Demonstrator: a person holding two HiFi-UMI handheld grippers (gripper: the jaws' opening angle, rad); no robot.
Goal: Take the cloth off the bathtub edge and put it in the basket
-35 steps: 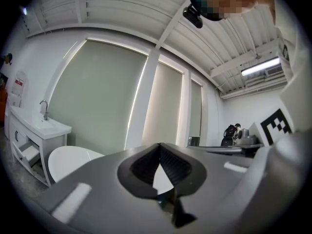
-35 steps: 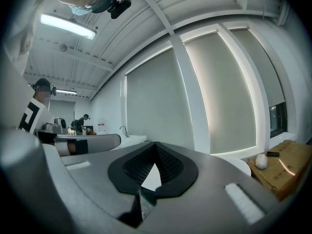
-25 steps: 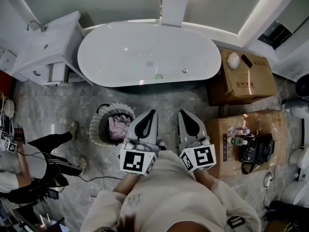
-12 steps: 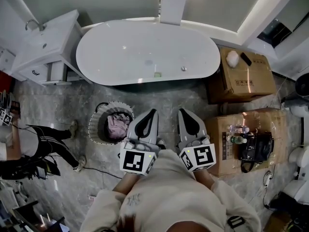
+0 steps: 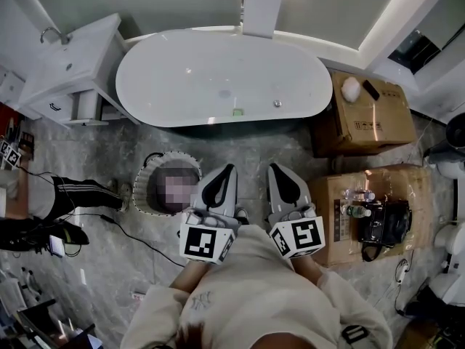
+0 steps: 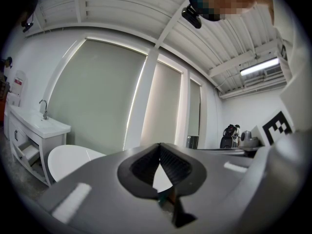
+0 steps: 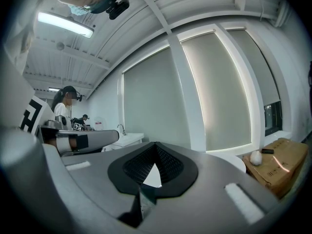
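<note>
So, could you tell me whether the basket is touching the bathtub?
Apart. The head view shows a strip of grey floor between the basket and the near side of the bathtub.

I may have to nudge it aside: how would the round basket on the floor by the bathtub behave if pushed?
The basket looks woven and open, so it is probably light and apt to slide on the smooth floor. It is broad and round, so tipping seems unlikely, though a push at its rim might flex it.
</note>
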